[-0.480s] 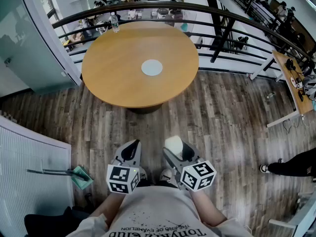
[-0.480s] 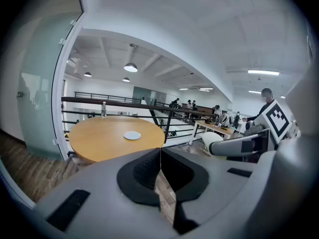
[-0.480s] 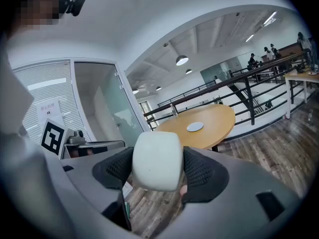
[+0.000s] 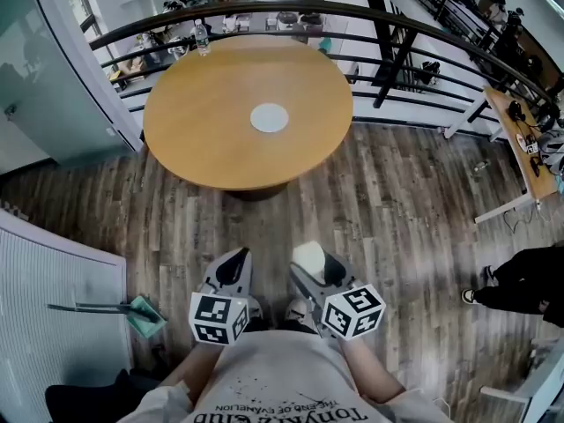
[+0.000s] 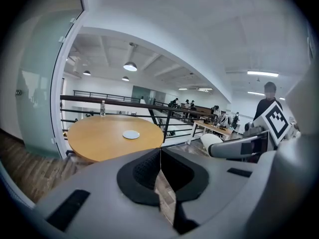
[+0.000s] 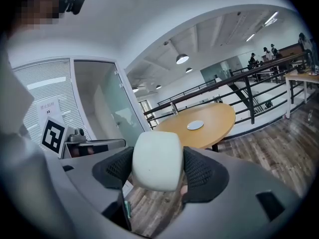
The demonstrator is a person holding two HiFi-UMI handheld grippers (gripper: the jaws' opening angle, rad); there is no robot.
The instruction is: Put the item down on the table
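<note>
Right gripper (image 6: pixel 158 168): jaws spread wide and closed on a white rounded block (image 6: pixel 156 156), one dark ribbed pad pressed on each of its sides.
Block's place: up in the air between the right jaws, close in front of the person's body, over the floor and well apart from the surface.
Left gripper (image 5: pixel 160 158): jaws together with their tips meeting, nothing between them; it is held just left of the right gripper, at about the same height.
Surface (image 4: pixel 211 122): a round wooden top, far ahead of both grippers, on a dark central base.
On the surface: a flat white disc (image 4: pixel 269 117) near the middle; a clear water bottle (image 4: pixel 202 38) upright at the far left edge.
Floor (image 4: pixel 397 201): dark wood planks.
Far side: a curved dark railing (image 4: pixel 405 25) behind the surface, with a lower level beyond it.
Left: a frosted glass wall (image 4: pixel 35 60).
Right: a wooden desk (image 4: pixel 520 139) and a person's dark-trousered legs (image 4: pixel 520 285).
</note>
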